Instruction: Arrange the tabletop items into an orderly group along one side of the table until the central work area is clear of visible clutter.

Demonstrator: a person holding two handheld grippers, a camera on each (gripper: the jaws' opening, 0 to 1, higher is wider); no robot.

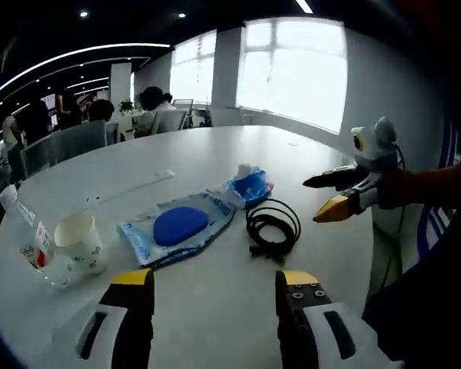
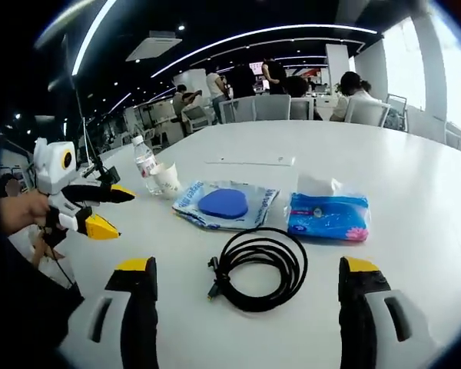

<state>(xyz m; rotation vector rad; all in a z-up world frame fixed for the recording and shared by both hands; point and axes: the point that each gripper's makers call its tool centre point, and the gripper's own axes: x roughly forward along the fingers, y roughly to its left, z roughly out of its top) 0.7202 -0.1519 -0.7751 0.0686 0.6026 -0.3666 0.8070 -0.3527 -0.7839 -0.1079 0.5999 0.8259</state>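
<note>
On the white round table [image 1: 215,154] lie a coiled black cable [image 1: 273,225], a clear bag with a blue disc inside [image 1: 177,227], a blue tissue pack [image 1: 250,184], a paper cup [image 1: 79,240] and a water bottle [image 1: 27,238]. My left gripper [image 1: 215,288] is open, just short of the bag and cable. The right gripper [image 1: 334,196] comes in from the right, open. In the right gripper view, my right gripper [image 2: 246,269] stands open around the near side of the cable [image 2: 257,269], with the bag [image 2: 224,204], tissue pack [image 2: 328,215], cup [image 2: 167,180] and bottle [image 2: 145,164] beyond. The left gripper [image 2: 100,211] shows at the left, open.
A thin white strip [image 1: 131,187] lies further back on the table [image 2: 415,177]. Chairs [image 2: 270,107] and several people sit or stand behind the far edge. Bright windows [image 1: 292,69] line the wall. A hand [image 2: 19,211] holds the left gripper.
</note>
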